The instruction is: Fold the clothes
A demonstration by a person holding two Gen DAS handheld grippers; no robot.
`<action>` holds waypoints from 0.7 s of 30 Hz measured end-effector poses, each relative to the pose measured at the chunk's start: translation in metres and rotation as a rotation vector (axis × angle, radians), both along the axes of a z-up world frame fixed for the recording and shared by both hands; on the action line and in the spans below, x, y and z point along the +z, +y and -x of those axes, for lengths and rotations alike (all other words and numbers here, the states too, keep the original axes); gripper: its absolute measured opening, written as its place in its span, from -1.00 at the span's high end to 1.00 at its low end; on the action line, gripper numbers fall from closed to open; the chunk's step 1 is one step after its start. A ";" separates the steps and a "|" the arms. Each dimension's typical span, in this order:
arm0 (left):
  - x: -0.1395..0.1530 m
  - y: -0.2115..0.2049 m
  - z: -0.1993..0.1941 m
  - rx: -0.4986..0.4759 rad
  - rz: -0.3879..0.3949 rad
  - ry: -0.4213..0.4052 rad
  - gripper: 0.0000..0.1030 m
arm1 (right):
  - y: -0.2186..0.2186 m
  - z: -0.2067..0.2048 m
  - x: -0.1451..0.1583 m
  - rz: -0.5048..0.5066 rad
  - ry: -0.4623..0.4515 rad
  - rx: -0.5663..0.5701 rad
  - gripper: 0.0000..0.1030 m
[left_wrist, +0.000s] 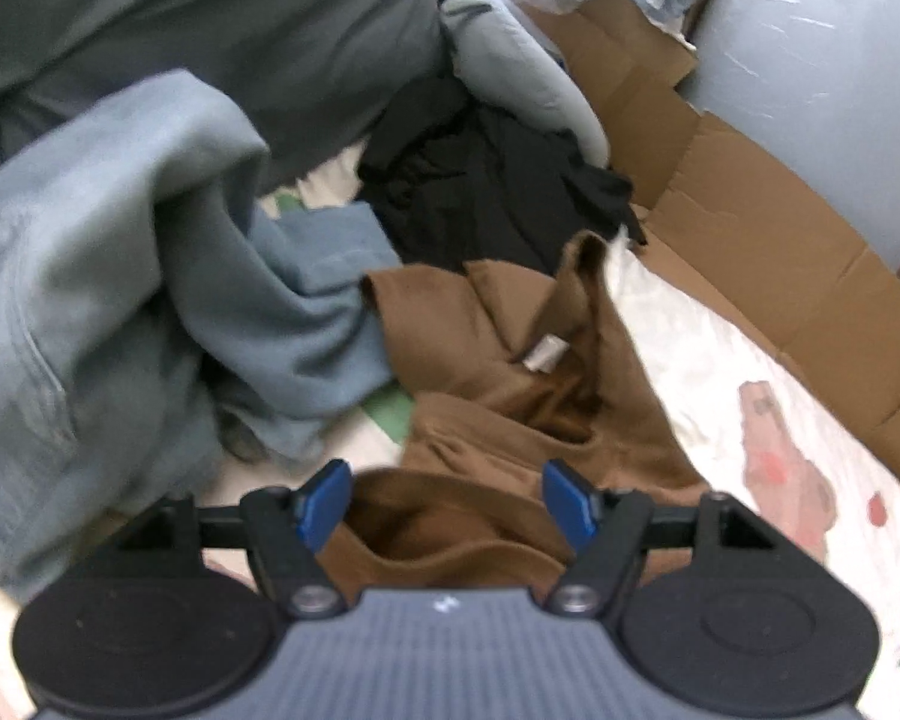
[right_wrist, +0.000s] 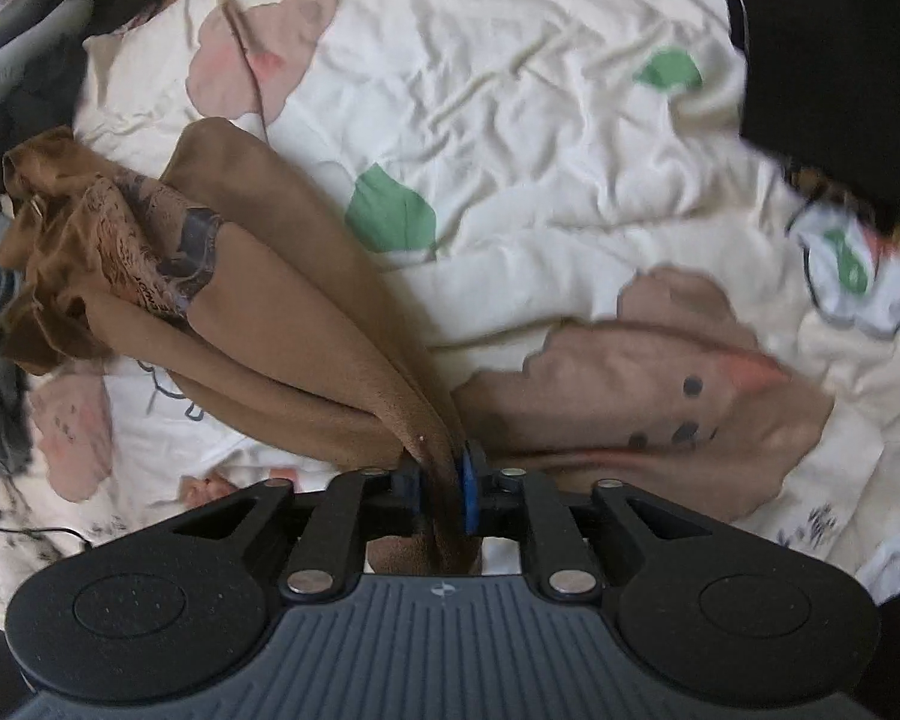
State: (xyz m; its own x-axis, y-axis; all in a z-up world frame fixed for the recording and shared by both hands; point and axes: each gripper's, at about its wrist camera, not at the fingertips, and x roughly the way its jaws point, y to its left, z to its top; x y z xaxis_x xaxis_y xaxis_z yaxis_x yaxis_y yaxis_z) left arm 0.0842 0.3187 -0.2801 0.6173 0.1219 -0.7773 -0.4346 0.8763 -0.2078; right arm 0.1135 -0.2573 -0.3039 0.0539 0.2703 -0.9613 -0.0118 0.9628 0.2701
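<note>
Brown shirt [right_wrist: 306, 276] is soft matt cloth; bedsheet [right_wrist: 540, 138] is wrinkled printed cotton; blue-grey sweatshirt [left_wrist: 120, 276] looks fleecy; cardboard [left_wrist: 750, 228] is matt, creased; right gripper [right_wrist: 441, 489] is matt black plastic with metal rivets

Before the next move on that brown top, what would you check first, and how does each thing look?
1. Right gripper shut on the brown shirt: ok.
2. Left gripper open, fabric lying between its fingers: ok.
3. Left grip taken: not ok.
4. Shirt spread flat: not ok, bunched.
5. Printed bedsheet free beside the shirt: ok.
6. Blue-grey garment clear of the shirt: cannot tell.
</note>
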 end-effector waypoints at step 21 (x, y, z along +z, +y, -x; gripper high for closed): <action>-0.054 0.012 0.005 0.028 0.175 0.107 -0.14 | 0.122 -0.118 -0.011 -0.101 -0.267 0.314 -0.15</action>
State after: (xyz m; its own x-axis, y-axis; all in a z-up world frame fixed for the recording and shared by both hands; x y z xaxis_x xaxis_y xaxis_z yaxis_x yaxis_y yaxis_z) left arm 0.0793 0.3307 -0.3340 0.5286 -0.0049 -0.8488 -0.4864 0.8178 -0.3075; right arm 0.2320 -0.1356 -0.3149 0.1976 0.4056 -0.8924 -0.3826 0.8701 0.3107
